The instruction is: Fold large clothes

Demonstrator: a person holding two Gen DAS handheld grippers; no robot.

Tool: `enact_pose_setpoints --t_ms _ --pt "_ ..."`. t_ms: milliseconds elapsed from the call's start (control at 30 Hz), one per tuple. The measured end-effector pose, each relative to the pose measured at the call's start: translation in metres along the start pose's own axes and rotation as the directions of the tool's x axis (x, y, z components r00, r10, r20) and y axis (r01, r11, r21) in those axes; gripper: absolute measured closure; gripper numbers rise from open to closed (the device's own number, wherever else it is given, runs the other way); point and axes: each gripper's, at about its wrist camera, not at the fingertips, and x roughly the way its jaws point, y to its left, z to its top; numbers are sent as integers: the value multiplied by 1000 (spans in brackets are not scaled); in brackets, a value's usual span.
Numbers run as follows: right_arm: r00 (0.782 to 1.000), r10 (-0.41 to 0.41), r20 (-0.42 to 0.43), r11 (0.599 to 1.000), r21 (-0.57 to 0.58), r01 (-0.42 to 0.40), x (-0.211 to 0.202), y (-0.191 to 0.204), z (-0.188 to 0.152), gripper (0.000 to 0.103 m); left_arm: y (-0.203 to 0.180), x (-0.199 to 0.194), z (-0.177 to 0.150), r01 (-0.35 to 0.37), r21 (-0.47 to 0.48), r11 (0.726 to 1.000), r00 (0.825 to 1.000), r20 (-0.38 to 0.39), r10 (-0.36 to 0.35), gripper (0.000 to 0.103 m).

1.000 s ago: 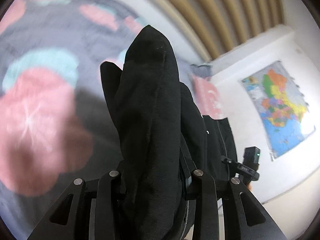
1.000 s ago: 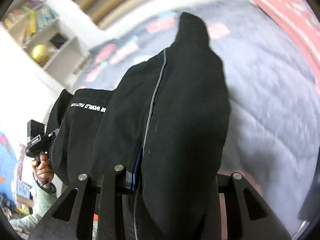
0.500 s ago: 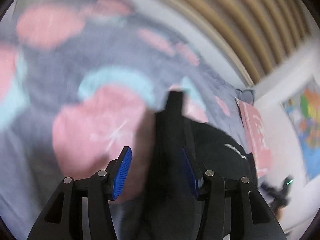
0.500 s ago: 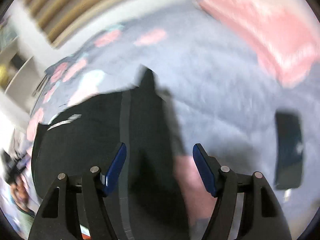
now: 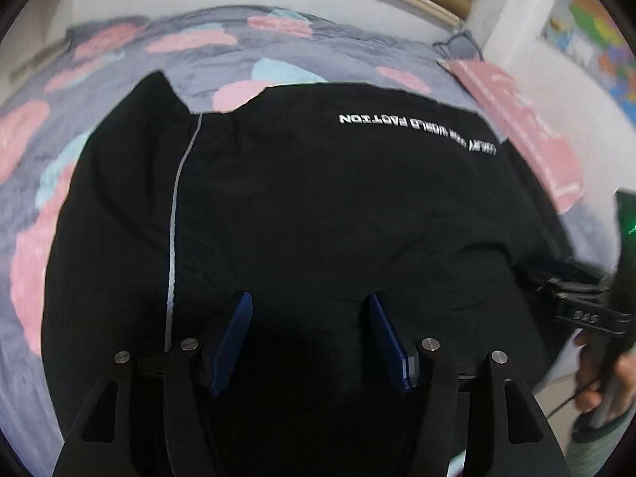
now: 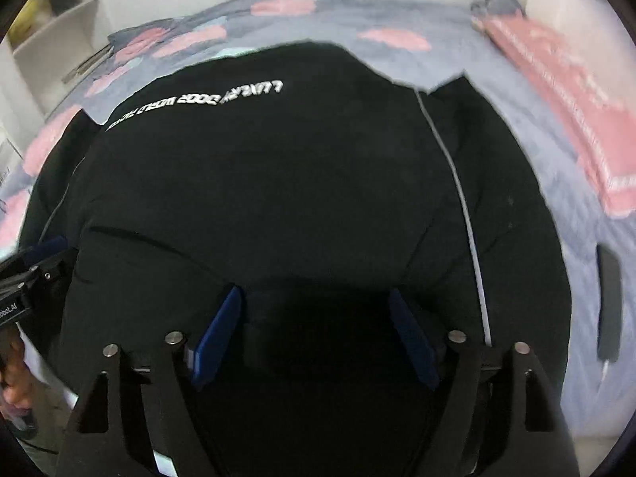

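Hovering over the black garment (image 5: 318, 198) filling mid-frame on the floral bedspread (image 5: 99, 59), we hold our left gripper (image 5: 310, 306) and right gripper (image 6: 318, 302) wide, gripping nothing.

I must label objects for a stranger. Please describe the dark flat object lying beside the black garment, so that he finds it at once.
Start at the grey bedspread with pink patches. A black garment with white lettering covers its middle. On its right side, on bare grey fabric, lies the dark slab: small, rigid, separate from the garment, below the pink pillow.

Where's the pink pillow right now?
The pink pillow lies at the right side of the bed in both wrist views, on the grey flowered bedspread, just right of the spread-out black garment.
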Motion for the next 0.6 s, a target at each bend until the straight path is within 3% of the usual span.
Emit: enact_pose_setpoints --t_ms 133,233,333,400,467,600 --pt "999 53 12 993 102 -54 -8 -9 -2 19 4 -12 2 -14 -54 998 999 45 16 39" --pt "999 42 34 990 130 -46 -32 -8 -2 19 -4 -37 -2 -118 -36 992 989 86 121 39" --pt "992 27 124 991 130 -43 -72 0 6 18 -21 -85 1 -166 -16 986 969 181 166 38" --pt "984 22 180 992 121 -44 -97 1 12 17 -32 -111 9 -192 -19 981 955 227 191 27" --pt "974 8 227 994 104 -33 -124 3 22 12 -38 -139 11 -214 -14 977 935 285 209 24" --pt "968 2 249 996 82 -23 -152 10 26 12 -53 -184 9 -178 -9 984 912 373 168 24"
